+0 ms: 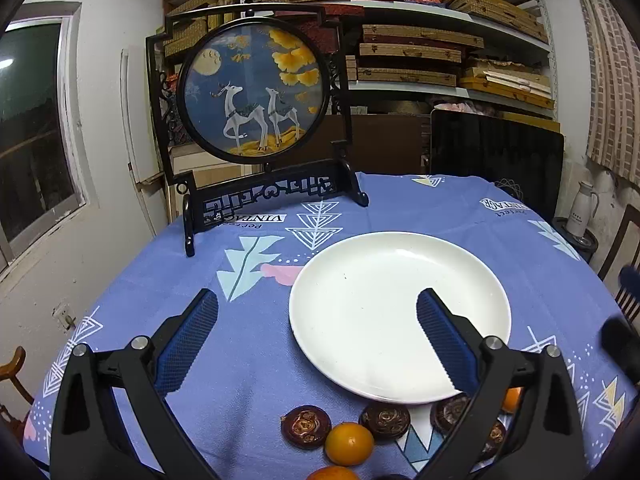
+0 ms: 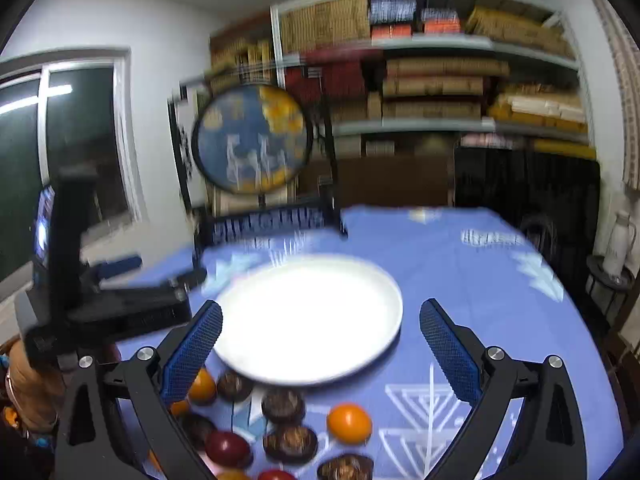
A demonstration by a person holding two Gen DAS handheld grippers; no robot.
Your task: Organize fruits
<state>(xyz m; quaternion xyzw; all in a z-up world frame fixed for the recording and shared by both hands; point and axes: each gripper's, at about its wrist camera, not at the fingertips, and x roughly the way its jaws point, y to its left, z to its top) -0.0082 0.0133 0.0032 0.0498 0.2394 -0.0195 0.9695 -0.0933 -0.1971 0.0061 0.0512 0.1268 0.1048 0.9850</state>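
A white plate (image 1: 400,316) lies bare on the blue patterned tablecloth. In front of it lie several fruits: an orange (image 1: 349,442), another orange (image 1: 512,400) and dark brown round fruits (image 1: 306,426). My left gripper (image 1: 317,298) hovers open over the plate's near left rim with nothing between its fingers. The right wrist view is blurred; it shows the plate (image 2: 308,320), an orange (image 2: 349,424), a dark red fruit (image 2: 228,448) and brown fruits (image 2: 283,404). My right gripper (image 2: 320,308) is open and holds nothing. The left gripper (image 2: 160,276) shows at the left there.
A round deer picture in a black stand (image 1: 256,92) stands at the table's far left. Behind are shelves of flat boxes (image 1: 420,52), a black panel (image 1: 496,148), a white flask (image 1: 582,208) and a window (image 1: 32,120). A person's sleeve (image 2: 24,384) shows at lower left.
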